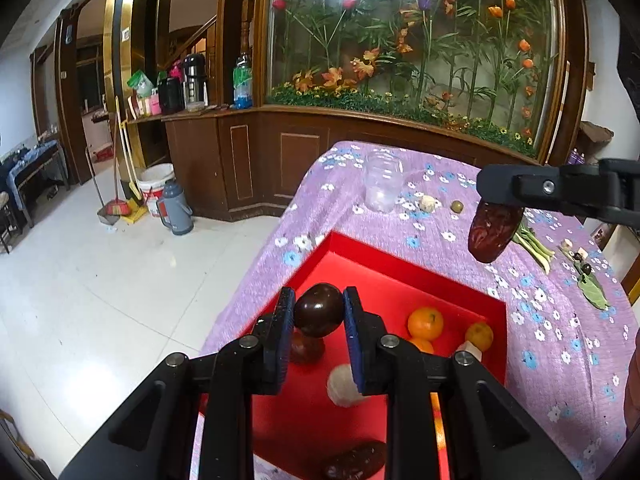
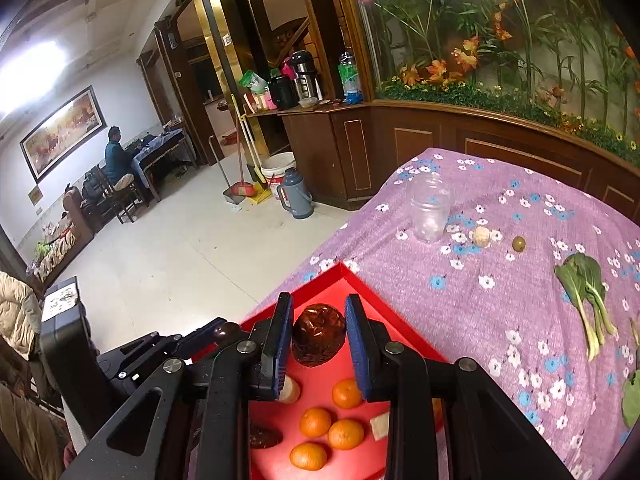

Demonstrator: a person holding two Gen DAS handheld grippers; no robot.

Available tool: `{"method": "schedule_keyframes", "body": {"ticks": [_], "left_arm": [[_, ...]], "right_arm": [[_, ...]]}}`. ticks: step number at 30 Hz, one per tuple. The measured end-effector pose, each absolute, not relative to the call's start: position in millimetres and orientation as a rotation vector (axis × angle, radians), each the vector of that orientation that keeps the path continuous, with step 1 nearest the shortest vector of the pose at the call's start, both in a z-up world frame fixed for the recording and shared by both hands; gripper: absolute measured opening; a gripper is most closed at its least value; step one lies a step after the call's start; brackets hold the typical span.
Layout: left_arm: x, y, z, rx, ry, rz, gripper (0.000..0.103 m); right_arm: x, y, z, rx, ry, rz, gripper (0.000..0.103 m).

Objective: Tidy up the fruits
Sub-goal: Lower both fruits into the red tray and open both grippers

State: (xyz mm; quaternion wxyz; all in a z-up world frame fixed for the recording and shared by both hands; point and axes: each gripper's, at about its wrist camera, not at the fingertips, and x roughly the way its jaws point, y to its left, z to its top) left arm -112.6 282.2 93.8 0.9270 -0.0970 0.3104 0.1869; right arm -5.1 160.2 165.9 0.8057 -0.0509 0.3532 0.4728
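Note:
My left gripper (image 1: 319,298) is shut on a dark, glossy round fruit (image 1: 319,314) above the near left part of the red tray (image 1: 420,266). At the upper right of the left wrist view, my right gripper (image 1: 496,192) holds a wrinkled dark red date (image 1: 494,234) hanging above the cloth. In the right wrist view the right gripper (image 2: 319,304) is shut on that date (image 2: 319,338) over the tray (image 2: 320,276). The left gripper (image 2: 218,330) shows at its left with the round fruit (image 2: 225,330). Several oranges (image 2: 316,422) lie in the tray.
A purple flowered cloth (image 2: 500,312) covers the table, which drops to the tiled floor on the left. On the cloth stand a clear jar (image 2: 431,212), a small white lump (image 2: 482,236), a small green fruit (image 2: 519,243) and leafy greens (image 2: 584,284). A person (image 2: 116,156) sits far off.

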Motion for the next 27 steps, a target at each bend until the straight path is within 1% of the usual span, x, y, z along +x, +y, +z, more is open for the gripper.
{"method": "schedule_keyframes", "body": {"ticks": [7, 11, 22, 27], "left_arm": [[-101.0, 297.0, 113.7, -0.180, 0.605, 0.402, 0.023], [-97.7, 306.4, 106.8, -0.200, 0.617, 0.413, 0.023], [-84.2, 296.7, 47.7, -0.291, 0.732, 0.366, 0.023], [-75.6, 298.2, 36.7, -0.307, 0.752, 0.366, 0.023]], "right_arm": [[9.6, 169.6, 183.5, -0.074, 0.738, 1.031, 0.029], [15.1, 175.2, 173.9, -0.060, 0.762, 1.042, 0.029], [39.2, 199.2, 98.2, -0.036, 0.949, 1.048, 0.029], [47.8, 208.6, 67.8, -0.033, 1.030, 1.046, 0.030]]}}
